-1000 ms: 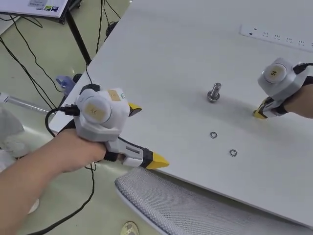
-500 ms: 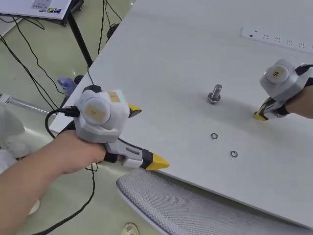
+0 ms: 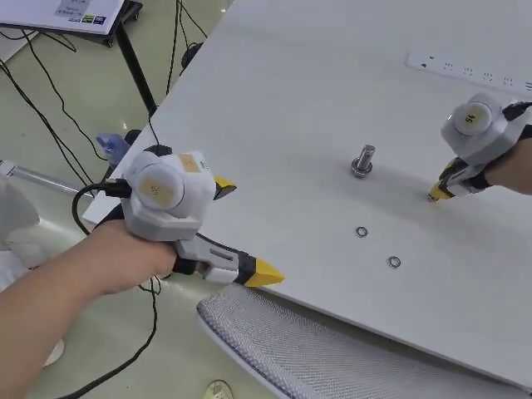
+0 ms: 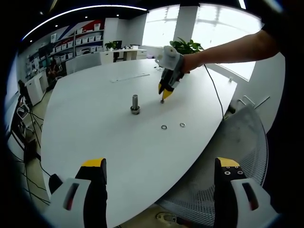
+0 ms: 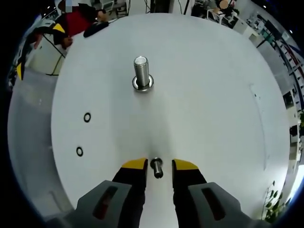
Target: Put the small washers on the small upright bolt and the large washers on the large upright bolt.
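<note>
The large upright bolt (image 3: 362, 160) (image 5: 141, 71) (image 4: 135, 103) stands mid-table. Two small washers (image 3: 362, 232) (image 3: 394, 263) lie flat in front of it, also visible as rings (image 5: 87, 117) (image 5: 79, 151) in the right gripper view. My right gripper (image 5: 159, 165) (image 3: 436, 193) is tipped down onto the table, its jaws narrowly open on either side of the small upright bolt (image 5: 156, 166), with slim gaps on both sides. Off the table's near-left edge, my left gripper (image 3: 245, 230) (image 4: 161, 166) is held wide open with nothing between its jaws.
A white power strip (image 3: 465, 71) lies at the far right of the table (image 3: 274, 100). A grey mesh chair back (image 3: 274, 341) sits under the near edge. Cables and a table leg (image 3: 133, 58) are on the floor to the left.
Almost nothing: the head view has shifted slightly. The right gripper's tips stay at the same spot by the small bolt, and the left gripper holds still.
</note>
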